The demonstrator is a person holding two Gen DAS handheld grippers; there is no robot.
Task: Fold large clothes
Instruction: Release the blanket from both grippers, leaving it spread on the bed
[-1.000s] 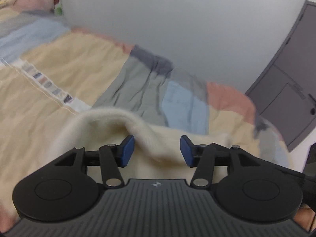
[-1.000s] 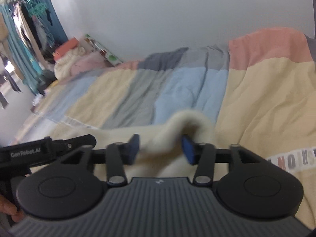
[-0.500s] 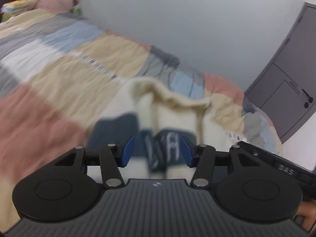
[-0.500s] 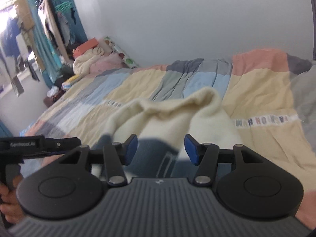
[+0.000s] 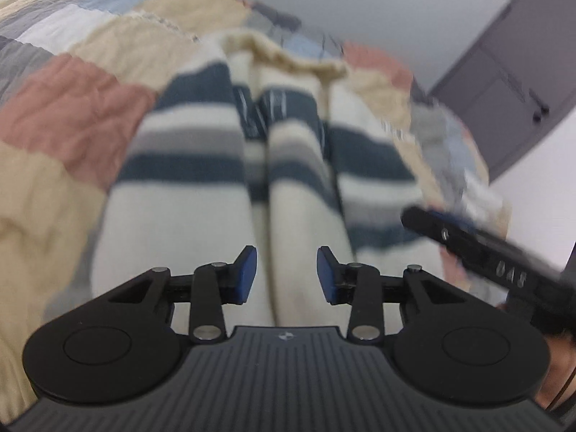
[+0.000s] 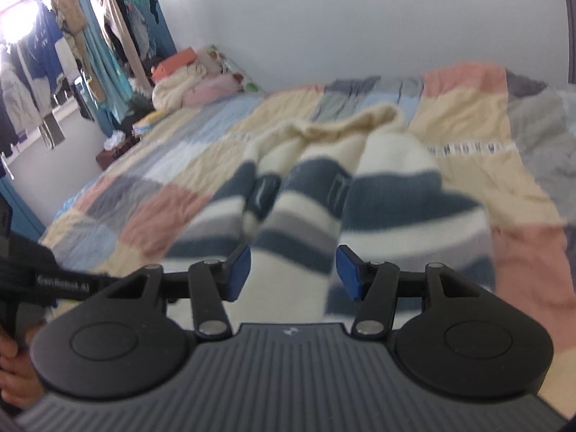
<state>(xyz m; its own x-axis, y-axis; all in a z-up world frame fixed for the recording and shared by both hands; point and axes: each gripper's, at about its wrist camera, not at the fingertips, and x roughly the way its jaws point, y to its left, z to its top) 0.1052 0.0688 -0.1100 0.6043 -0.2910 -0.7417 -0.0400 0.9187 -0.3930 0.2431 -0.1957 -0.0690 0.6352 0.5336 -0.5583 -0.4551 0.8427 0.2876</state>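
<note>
A cream sweater (image 5: 201, 212) with navy and grey stripes lies spread on the patchwork quilt (image 5: 72, 115), with its two sleeves laid down the middle. My left gripper (image 5: 287, 275) hovers over its near cream end. Its jaws are closing, and no cloth is between the blue pads. In the right wrist view the sweater (image 6: 396, 194) lies ahead and below. My right gripper (image 6: 292, 273) stands open above it, holding nothing. One of the right gripper's fingers (image 5: 432, 226) shows at the right of the left wrist view.
The quilt (image 6: 468, 115) covers the whole bed. A grey door (image 5: 504, 82) stands past the bed's far corner. Piled bedding (image 6: 187, 82) sits by the white wall, and hanging clothes (image 6: 54, 54) fill the left. A hand (image 6: 10, 360) holds the left gripper's handle.
A second ago cream cloth sat between both pairs of pads. Both grippers have since drawn back from it, and the sweater now lies flat with its stripes showing. The left pads stand closer together.
</note>
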